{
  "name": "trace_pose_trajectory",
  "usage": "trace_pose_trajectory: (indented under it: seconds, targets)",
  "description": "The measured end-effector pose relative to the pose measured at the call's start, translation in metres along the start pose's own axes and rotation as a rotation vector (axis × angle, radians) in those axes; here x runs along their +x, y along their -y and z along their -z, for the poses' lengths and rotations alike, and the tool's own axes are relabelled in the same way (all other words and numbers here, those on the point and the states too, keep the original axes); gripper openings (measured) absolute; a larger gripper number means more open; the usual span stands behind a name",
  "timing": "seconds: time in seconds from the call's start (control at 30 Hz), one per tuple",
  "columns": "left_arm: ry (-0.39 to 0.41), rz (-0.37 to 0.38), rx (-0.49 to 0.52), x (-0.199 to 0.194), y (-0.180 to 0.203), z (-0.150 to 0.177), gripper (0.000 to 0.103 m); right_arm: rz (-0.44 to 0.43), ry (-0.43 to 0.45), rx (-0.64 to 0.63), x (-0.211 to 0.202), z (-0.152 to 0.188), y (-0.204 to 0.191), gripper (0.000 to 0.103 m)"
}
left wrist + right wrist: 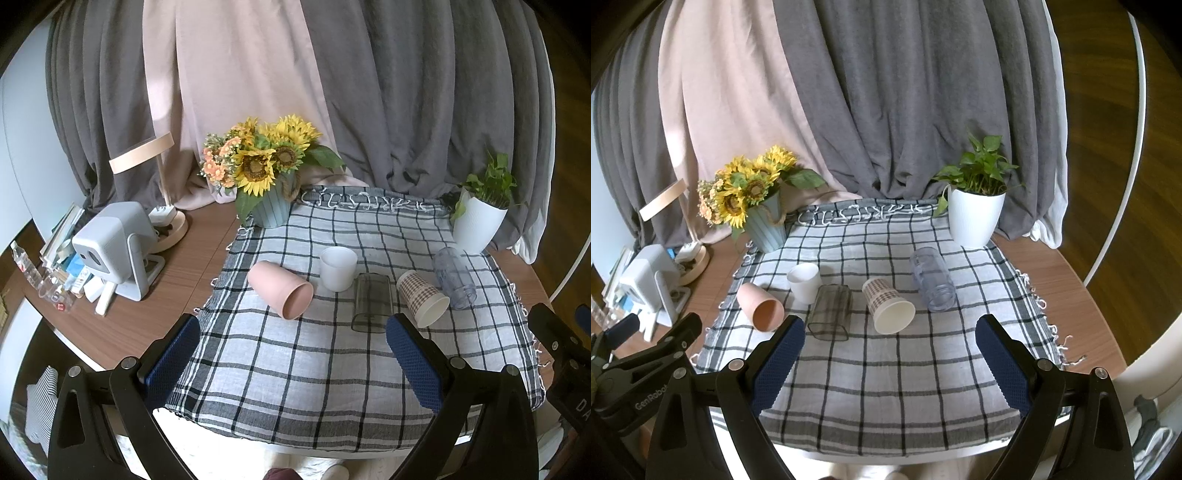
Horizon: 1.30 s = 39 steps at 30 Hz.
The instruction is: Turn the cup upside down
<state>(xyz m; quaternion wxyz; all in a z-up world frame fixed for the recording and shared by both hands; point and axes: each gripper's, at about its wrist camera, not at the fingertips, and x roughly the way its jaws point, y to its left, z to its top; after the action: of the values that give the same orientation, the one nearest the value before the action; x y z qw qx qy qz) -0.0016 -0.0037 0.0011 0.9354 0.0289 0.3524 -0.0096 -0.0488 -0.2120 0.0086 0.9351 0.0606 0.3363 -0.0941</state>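
Observation:
Several cups sit in a row on the checked cloth [295,369] [886,387]. A pink cup [280,291] [759,304] lies on its side at the left. A white cup [337,267] [803,281] stands upright. A dark clear cup [371,302] [831,308], a checked paper cup [421,297] [888,305] and a clear bluish cup [453,277] [932,277] lie on their sides. My left gripper [293,332] is open and empty, near the cloth's front. My right gripper [890,332] is open and empty, short of the paper cup.
A sunflower pot [271,201] [766,225] stands at the cloth's back left, a white plant pot [476,225] [975,216] at the back right. A projector [114,251], a lamp [166,218] and clutter sit on the wooden table's left. Curtains hang behind.

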Motion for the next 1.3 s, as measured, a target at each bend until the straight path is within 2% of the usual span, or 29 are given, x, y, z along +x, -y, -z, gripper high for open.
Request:
trace_pose_trajectory:
  seconds: [0.93,1.07,1.3]
  targets:
    - [-0.003,-0.003,-0.001,0.001,0.004,0.000,0.103,-0.002,-0.002,0.001,0.002,-0.001,0.000,0.094]
    - [-0.025,-0.020,-0.001,0.008,0.005,0.000,0.103,-0.003,-0.010,-0.003,0.006,-0.002,0.000,0.094]
    - [-0.116,-0.072,-0.014,0.037,-0.018,0.006,0.103,-0.043,-0.072,-0.039,0.032,-0.006,-0.017,0.094]
